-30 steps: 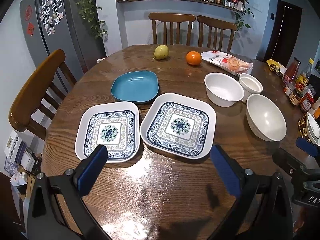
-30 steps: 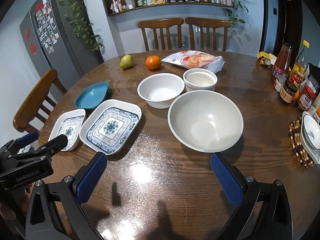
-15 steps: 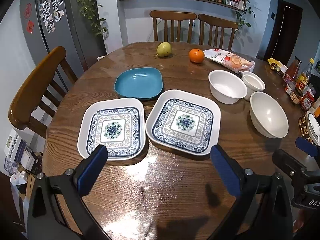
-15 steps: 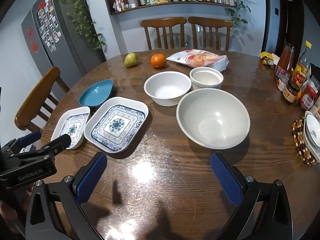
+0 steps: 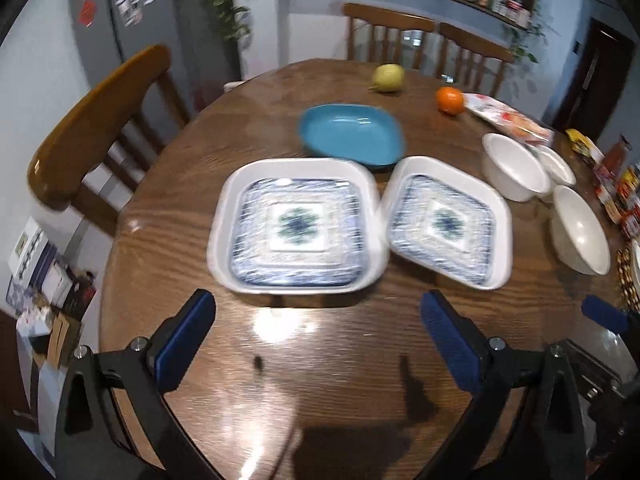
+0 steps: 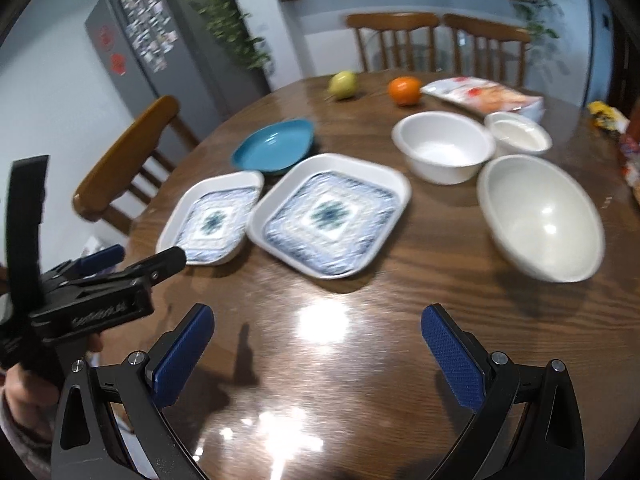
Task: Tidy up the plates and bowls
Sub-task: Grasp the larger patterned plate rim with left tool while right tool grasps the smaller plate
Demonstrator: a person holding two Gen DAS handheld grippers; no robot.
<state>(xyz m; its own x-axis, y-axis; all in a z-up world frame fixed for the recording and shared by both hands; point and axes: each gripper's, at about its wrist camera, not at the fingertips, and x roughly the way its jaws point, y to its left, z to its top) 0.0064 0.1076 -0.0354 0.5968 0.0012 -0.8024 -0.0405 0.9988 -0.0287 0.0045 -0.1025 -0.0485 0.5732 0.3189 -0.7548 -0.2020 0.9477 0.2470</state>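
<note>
Two square white plates with blue patterns lie side by side on the round wooden table: the left plate (image 5: 296, 226) (image 6: 212, 220) and the right plate (image 5: 446, 222) (image 6: 330, 214). A teal dish (image 5: 352, 134) (image 6: 274, 144) sits behind them. Three white bowls stand to the right: a large one (image 6: 540, 218) (image 5: 578, 234), a medium one (image 6: 442, 146) (image 5: 514, 166) and a small one (image 6: 518, 134) (image 5: 558, 164). My left gripper (image 5: 318, 342) is open just short of the left plate. My right gripper (image 6: 316, 346) is open above bare table. Both views are motion-blurred.
A pear (image 5: 387, 77), an orange (image 5: 450, 100) and a snack bag (image 5: 506, 118) lie at the far side. Bottles and jars (image 5: 618, 188) crowd the right edge. Wooden chairs (image 5: 92, 128) stand at the left and behind. A hand (image 6: 24, 392) holds the left gripper.
Both grippers have swung left and forward; the left one now faces the left patterned plate from closer. The dishes have not moved. Both stay open.
</note>
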